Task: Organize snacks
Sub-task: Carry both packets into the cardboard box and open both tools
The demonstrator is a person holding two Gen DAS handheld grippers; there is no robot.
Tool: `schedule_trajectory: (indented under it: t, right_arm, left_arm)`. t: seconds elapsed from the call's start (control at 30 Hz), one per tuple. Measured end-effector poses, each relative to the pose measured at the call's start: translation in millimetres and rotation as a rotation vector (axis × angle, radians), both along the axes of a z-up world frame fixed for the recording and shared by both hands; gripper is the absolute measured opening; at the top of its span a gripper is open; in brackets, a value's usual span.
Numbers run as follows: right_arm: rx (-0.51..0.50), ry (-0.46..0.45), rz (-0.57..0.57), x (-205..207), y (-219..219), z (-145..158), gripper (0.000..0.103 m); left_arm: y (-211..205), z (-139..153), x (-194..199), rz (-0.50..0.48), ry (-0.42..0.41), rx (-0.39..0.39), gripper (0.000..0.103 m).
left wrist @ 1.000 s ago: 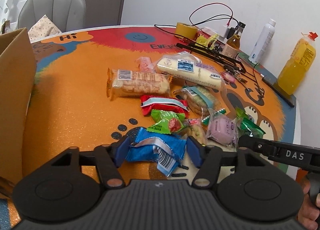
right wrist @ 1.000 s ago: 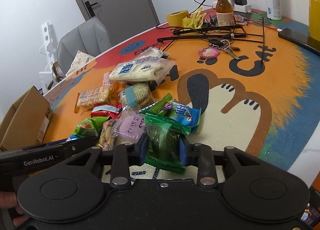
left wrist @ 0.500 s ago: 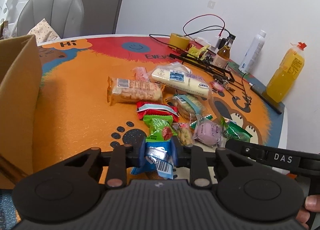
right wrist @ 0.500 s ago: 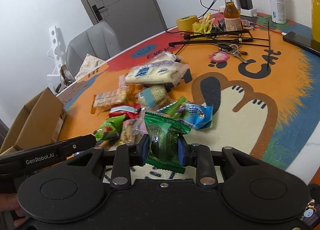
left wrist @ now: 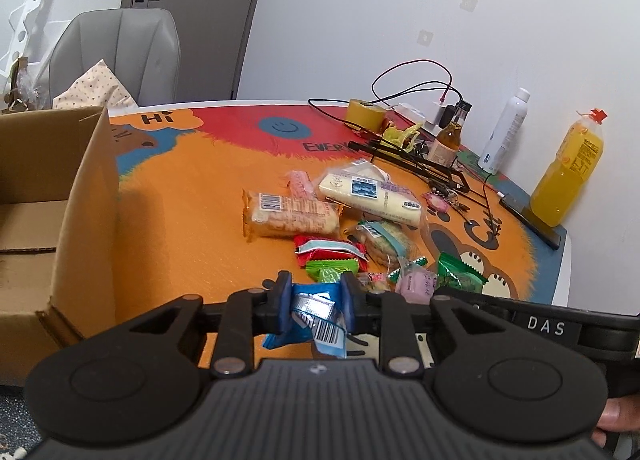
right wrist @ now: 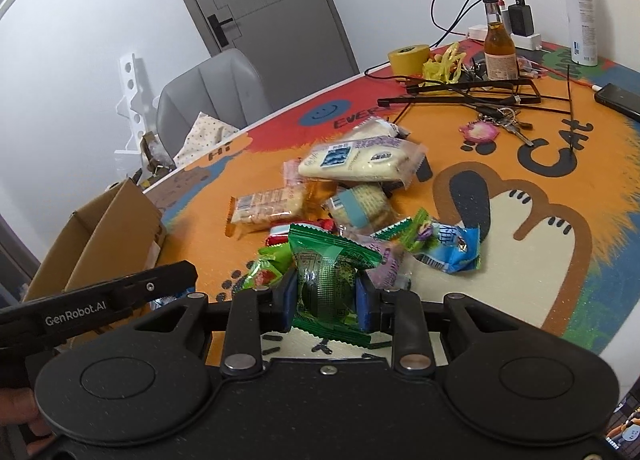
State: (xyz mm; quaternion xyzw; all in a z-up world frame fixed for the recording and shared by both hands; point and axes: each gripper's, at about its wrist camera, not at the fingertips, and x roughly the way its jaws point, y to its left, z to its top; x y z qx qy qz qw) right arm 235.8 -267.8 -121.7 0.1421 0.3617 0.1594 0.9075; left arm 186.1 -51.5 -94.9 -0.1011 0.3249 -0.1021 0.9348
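Left claw (left wrist: 316,306) clenched on blue snack packet (left wrist: 316,314), right claw (right wrist: 327,294) on green snack packet (right wrist: 330,274), both at lower centre (above the worktop (left wrist: 192,219)); slick, crumpled film may slip out before the cardboard box (left wrist: 48,219).

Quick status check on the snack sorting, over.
Left gripper shut on blue snack packet. Right gripper shut on green snack packet. Cardboard box open at left, nothing blocking.
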Motion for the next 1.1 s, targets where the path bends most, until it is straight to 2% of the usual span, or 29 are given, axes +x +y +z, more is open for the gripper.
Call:
schedule_trajectory:
  t: [0.4, 1.1]
  right_arm:
    - [0.028, -0.042, 0.046, 4.3, 24.7, 16.0, 0.027]
    - [0.068, -0.118, 0.201, 5.4, 107.7, 46.0, 0.027]
  left_arm:
    - [20.1, 24.5, -7.0, 0.037, -0.062, 0.005, 0.024]
    - [96.5, 54.6, -26.8, 0.202, -0.119, 0.019, 0.024]
